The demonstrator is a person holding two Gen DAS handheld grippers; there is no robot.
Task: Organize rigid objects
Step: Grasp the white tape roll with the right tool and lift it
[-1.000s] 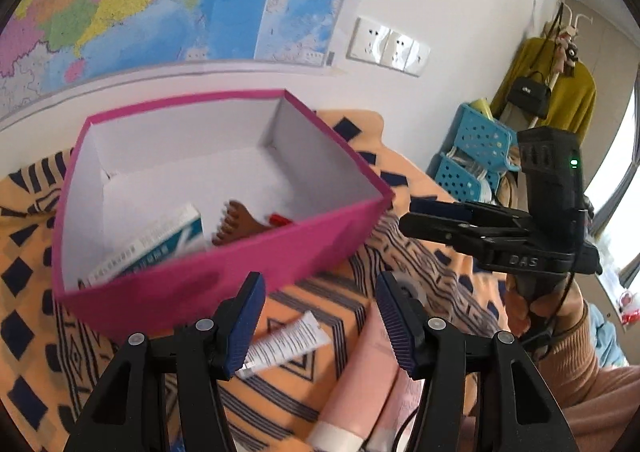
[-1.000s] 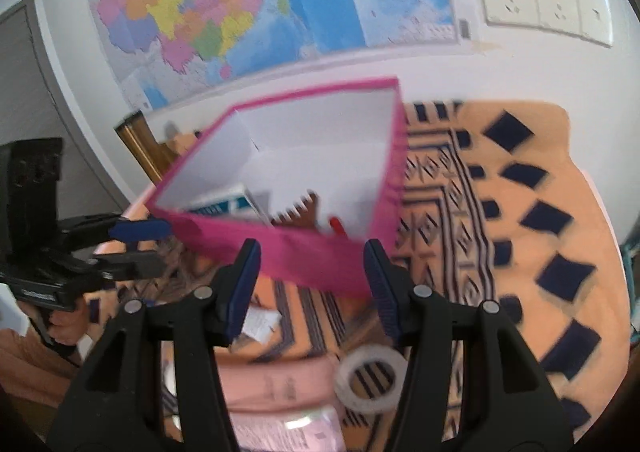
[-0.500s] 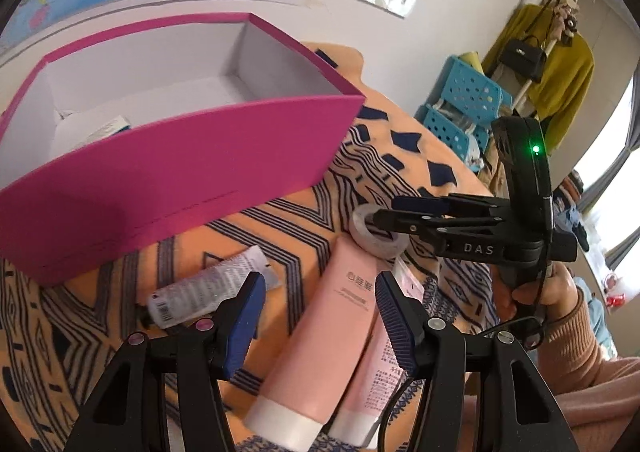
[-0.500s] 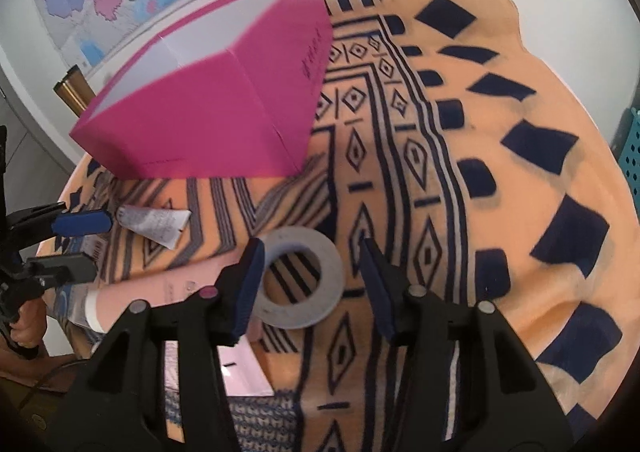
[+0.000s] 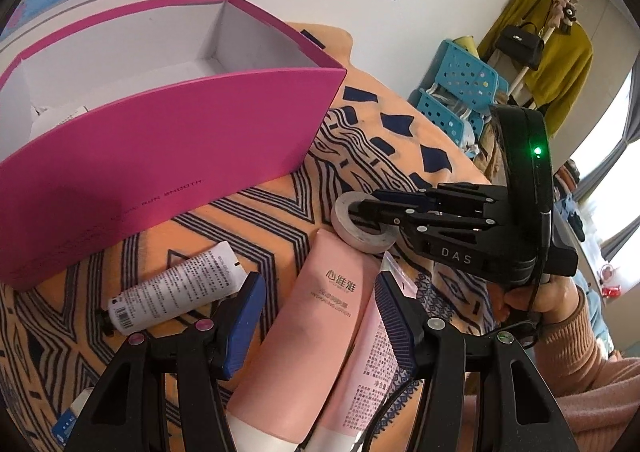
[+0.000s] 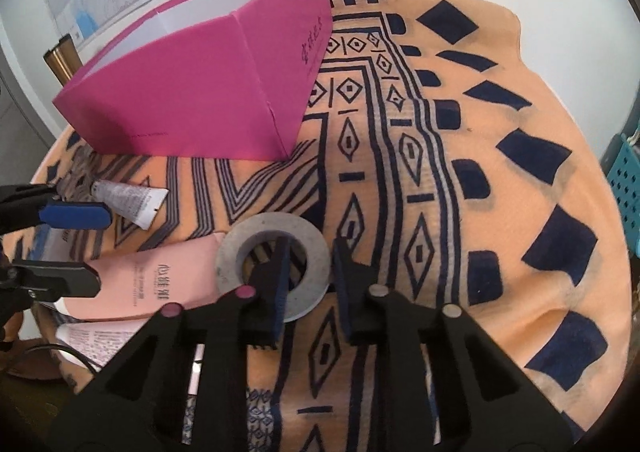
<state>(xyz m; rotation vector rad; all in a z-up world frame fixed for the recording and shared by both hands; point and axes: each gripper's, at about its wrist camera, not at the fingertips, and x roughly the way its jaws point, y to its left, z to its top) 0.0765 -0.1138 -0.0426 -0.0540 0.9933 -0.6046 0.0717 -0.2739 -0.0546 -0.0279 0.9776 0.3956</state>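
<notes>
A grey tape roll [image 6: 256,244] lies flat on the patterned cloth; it also shows in the left wrist view [image 5: 352,230]. My right gripper [image 6: 310,256] straddles the roll's right rim, one finger inside the hole, one outside, jaws narrowed but not clamped. My left gripper [image 5: 320,308] is open and hovers over a pink lotion tube [image 5: 308,332], beside a white tube [image 5: 176,292]. The open pink box [image 5: 168,147] stands behind, holding a small carton.
A second pink tube [image 5: 372,356] lies right of the first. The orange and navy cloth [image 6: 500,171] covers the round table. Blue baskets [image 5: 456,91] and hanging clothes stand off the table's far side. A wall map hangs behind the box.
Both grippers dropped from above the box down to the table. The right gripper moved onto the tape roll and narrowed around its rim. The left gripper came low over the pink tube.
</notes>
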